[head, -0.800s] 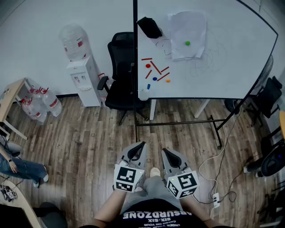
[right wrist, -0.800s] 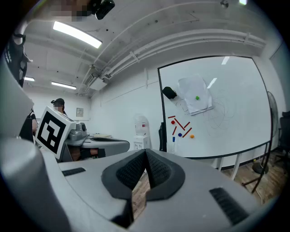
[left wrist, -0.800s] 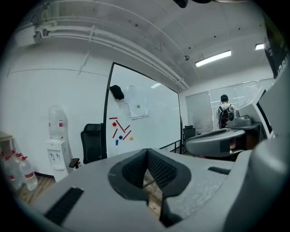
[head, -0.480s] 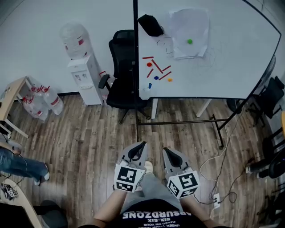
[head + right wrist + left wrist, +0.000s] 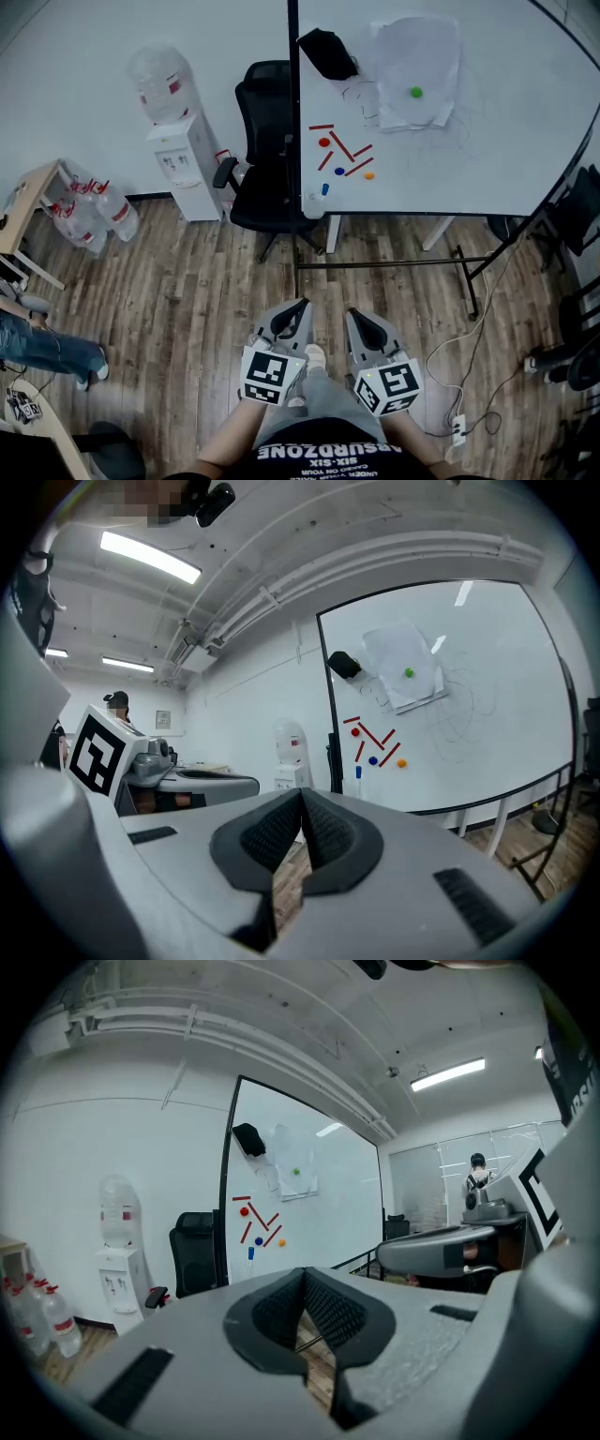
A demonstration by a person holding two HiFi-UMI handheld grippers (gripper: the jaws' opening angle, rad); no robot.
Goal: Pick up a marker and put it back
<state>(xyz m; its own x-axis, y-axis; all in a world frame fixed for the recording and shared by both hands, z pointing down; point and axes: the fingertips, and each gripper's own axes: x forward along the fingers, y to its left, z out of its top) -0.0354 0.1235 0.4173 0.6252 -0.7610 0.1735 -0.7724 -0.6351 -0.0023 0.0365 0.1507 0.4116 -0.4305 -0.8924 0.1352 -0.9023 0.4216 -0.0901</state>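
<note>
The whiteboard (image 5: 506, 159) is white, black-framed — on it red strips (image 5: 341, 146), a red dot (image 5: 324, 142), blue dot (image 5: 339, 172), orange dot (image 5: 369, 175), green dot (image 5: 415, 92) and blue-tipped marker (image 5: 324, 188). The chair (image 5: 267, 178) is black, the floor (image 5: 187, 300) brown wood-grain. The left gripper (image 5: 296, 307) and right gripper (image 5: 353, 317) are grey — with black-and-white square patterns.

One whiteboard (image 5: 487, 141), one office chair (image 5: 267, 150), one water dispenser (image 5: 183, 159), four round magnets (image 5: 324, 142) (image 5: 339, 172) (image 5: 369, 175) (image 5: 415, 92)

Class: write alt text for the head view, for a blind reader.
The left gripper and right gripper, jaws shut and empty, point across a floor at a whiteboard bearing red strips and coloured magnets. An office chair and water dispenser stand left of it.
</note>
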